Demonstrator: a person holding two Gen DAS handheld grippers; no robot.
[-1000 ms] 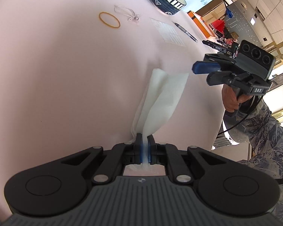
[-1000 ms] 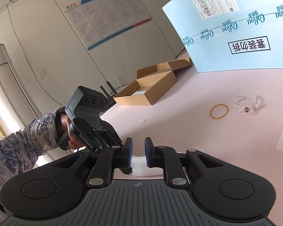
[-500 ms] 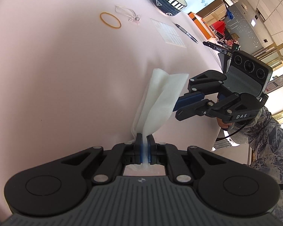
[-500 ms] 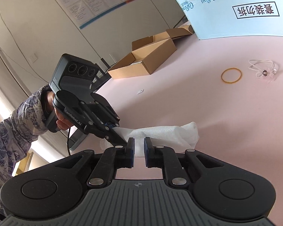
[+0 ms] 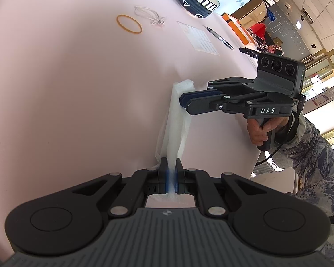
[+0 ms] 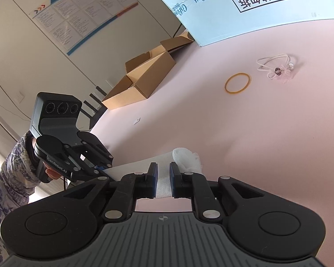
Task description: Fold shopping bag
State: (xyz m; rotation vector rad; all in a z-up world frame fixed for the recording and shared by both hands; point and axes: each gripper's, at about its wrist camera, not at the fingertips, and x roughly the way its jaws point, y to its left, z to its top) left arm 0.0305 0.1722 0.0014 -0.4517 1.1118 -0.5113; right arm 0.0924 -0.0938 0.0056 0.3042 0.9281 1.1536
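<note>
The thin, translucent white plastic shopping bag (image 5: 174, 120) is looking crinkly against the smooth matt pink tabletop (image 5: 78, 77); at eleven o'clock the tan rubber band (image 5: 129, 23) is showing dull.

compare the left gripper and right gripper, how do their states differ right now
The left gripper is shut on the white translucent shopping bag, pinching one end. The right gripper is open, its blue pads straddling the bag's other end without closing. The left holds the bag; the right grips nothing yet. Both are black, hand-held and at the bag.

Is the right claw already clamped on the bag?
No: the right claw is open, its fingers straddling the bag with a gap.
</note>
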